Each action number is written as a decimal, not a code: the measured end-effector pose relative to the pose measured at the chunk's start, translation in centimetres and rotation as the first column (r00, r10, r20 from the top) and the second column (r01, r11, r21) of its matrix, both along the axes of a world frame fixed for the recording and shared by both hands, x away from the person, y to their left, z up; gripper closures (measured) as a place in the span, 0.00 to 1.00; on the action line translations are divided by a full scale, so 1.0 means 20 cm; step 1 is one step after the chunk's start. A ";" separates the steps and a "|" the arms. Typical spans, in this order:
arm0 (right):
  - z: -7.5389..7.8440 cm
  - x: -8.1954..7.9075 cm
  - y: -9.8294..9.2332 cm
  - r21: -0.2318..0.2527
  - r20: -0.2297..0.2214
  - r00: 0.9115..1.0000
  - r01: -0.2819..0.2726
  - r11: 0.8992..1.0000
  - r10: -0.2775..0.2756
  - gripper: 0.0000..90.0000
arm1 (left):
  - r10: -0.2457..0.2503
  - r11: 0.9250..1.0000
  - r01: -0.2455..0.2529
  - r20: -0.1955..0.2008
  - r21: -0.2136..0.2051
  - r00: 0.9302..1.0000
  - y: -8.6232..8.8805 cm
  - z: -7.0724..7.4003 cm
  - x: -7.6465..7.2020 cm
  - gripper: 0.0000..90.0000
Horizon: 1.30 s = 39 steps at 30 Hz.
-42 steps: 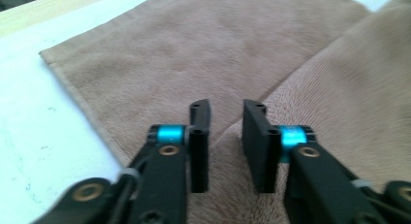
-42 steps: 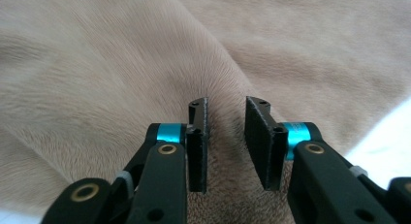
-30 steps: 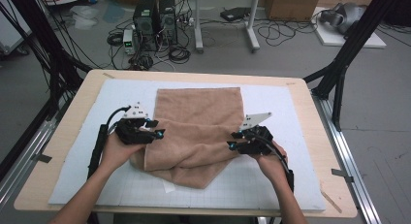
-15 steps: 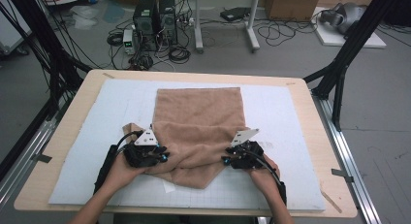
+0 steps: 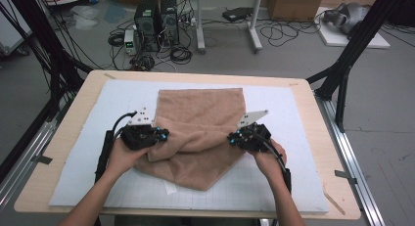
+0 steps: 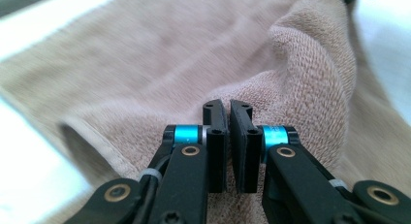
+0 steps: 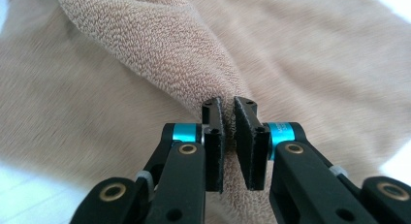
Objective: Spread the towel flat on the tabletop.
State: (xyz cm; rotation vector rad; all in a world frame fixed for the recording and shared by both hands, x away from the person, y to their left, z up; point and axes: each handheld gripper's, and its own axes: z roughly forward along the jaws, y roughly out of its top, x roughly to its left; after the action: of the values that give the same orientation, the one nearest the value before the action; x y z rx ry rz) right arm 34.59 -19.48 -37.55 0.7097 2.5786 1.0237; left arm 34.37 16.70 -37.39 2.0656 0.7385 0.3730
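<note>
High view: on the white mat [image 5: 73, 152] of the wooden table [image 5: 313, 108] lies a tan towel [image 5: 200, 113], its far part flat and its near part bunched toward the person, with a pointed fold hanging forward between the two hands. The likeliest failure, I judge, is an uneven lift: each grip takes only a thin pinch of terry near a side edge, so a quick pull could slip the cloth out of one side, or drag the flat far part askew and spoil the fold. The left gripper [image 6: 228, 136] has just been closing and now stands nearly shut, pinching a raised ridge of towel. The right gripper [image 7: 228, 136] has likewise been closing and clamps a similar ridge.
</note>
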 end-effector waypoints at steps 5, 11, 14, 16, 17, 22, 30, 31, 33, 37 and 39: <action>0.02 0.16 -0.01 0.002 -0.021 0.997 0.079 0.997 -0.079 0.91 | 0.116 0.993 -0.116 -0.014 -0.015 0.993 0.01 -0.01 0.20 0.95; -0.11 0.31 0.03 -0.082 -0.097 0.987 0.118 0.990 -0.126 0.89 | 0.192 0.981 -0.183 -0.153 0.069 0.969 0.01 -0.16 0.37 0.86; -0.12 0.31 0.04 -0.099 -0.097 0.987 0.115 0.988 -0.125 0.84 | 0.181 0.983 -0.172 -0.144 0.071 0.973 0.02 -0.14 0.36 0.76; -0.09 0.28 0.03 -0.083 -0.078 0.990 0.113 0.990 -0.119 0.80 | 0.169 0.985 -0.165 -0.123 0.043 0.978 0.04 -0.10 0.32 0.70; -0.08 0.26 0.03 -0.068 -0.068 0.992 0.106 0.992 -0.111 0.80 | 0.160 0.987 -0.158 -0.109 0.024 0.981 0.05 -0.08 0.30 0.68; 0.02 0.14 0.00 0.002 -0.013 0.997 0.072 0.997 -0.072 0.71 | 0.121 0.993 -0.121 -0.071 0.012 0.990 0.08 0.01 0.20 0.59; -0.01 -0.09 0.06 0.000 0.004 0.999 -0.035 0.999 0.035 0.68 | -0.006 1.000 0.006 -0.021 0.031 1.000 0.05 -0.01 -0.05 0.53; -0.03 -0.11 0.07 -0.003 -0.007 0.999 -0.043 0.999 0.043 0.68 | -0.019 0.999 0.019 -0.017 0.045 1.000 0.04 -0.03 -0.08 0.53; -0.08 -0.13 0.09 -0.002 -0.028 0.998 -0.058 0.998 0.058 0.67 | -0.025 0.996 0.027 -0.019 0.089 0.999 0.02 -0.08 -0.11 0.53; -0.19 -0.15 0.12 -0.007 -0.092 0.993 -0.074 0.997 0.073 0.64 | -0.016 0.987 0.024 -0.049 0.156 0.999 0.00 -0.18 -0.10 0.55; -0.24 -0.16 0.14 -0.007 -0.118 0.990 -0.082 0.997 0.081 0.61 | 0.005 0.979 0.005 -0.046 0.202 0.999 -0.02 -0.22 -0.08 0.58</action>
State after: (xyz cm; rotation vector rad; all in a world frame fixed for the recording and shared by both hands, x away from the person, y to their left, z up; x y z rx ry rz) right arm 31.42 -16.63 -42.26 0.6866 2.7330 1.0191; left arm 32.80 16.33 -41.71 2.2718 0.7544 0.4158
